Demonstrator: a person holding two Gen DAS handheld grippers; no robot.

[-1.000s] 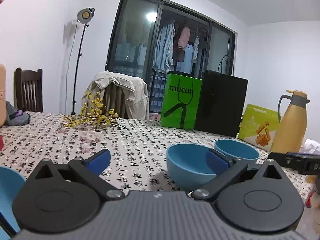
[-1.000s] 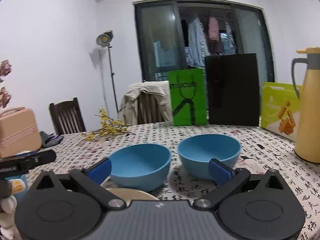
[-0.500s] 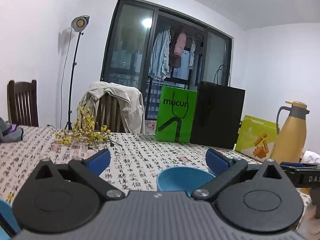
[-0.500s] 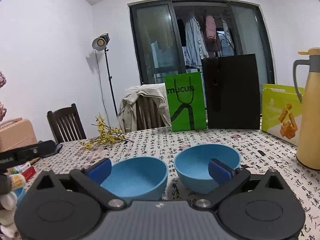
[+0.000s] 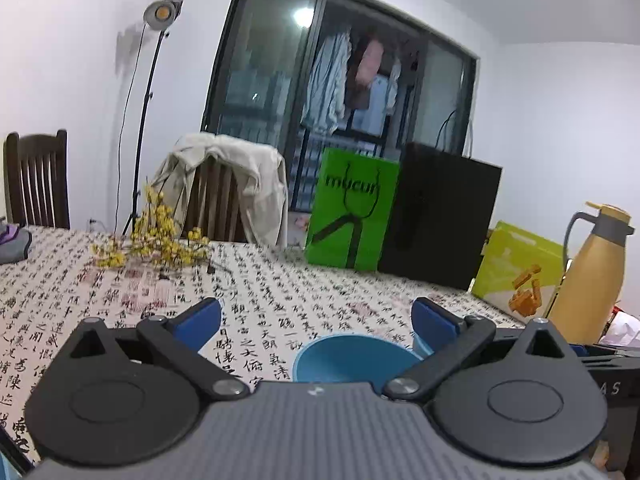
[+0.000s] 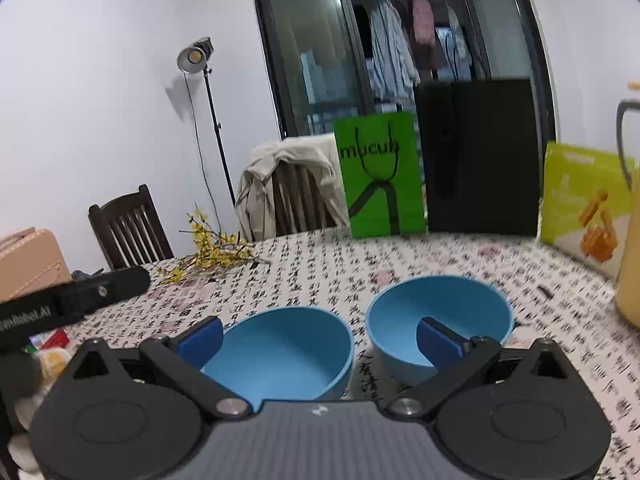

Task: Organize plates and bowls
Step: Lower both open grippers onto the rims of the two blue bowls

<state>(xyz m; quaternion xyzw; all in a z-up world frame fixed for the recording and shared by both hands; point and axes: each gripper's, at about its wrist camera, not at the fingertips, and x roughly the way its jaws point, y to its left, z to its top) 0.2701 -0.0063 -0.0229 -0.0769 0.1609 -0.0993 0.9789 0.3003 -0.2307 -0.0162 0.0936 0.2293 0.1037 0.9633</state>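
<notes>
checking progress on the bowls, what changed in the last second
Both views shifted: the left tool tipped up, then partly back, and the right tool closed in on the two blue bowls. Nothing grasped; both tools open, bowls side by side, unmoved.

The left bowl (image 6: 280, 356) is half hidden behind the right hand-held gripper (image 6: 320, 338). The flask (image 6: 628, 240) is cut off by the frame edge.

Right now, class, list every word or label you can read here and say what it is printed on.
"mucun": green paper bag.
"AS": partial white letters, black bar at right edge.
"...inRobot.AI": partly cut off, black gripper bar.
Calligraphy characters: tablecloth, too blurred to transcribe.
Yellow-green box: print illegible.
</notes>
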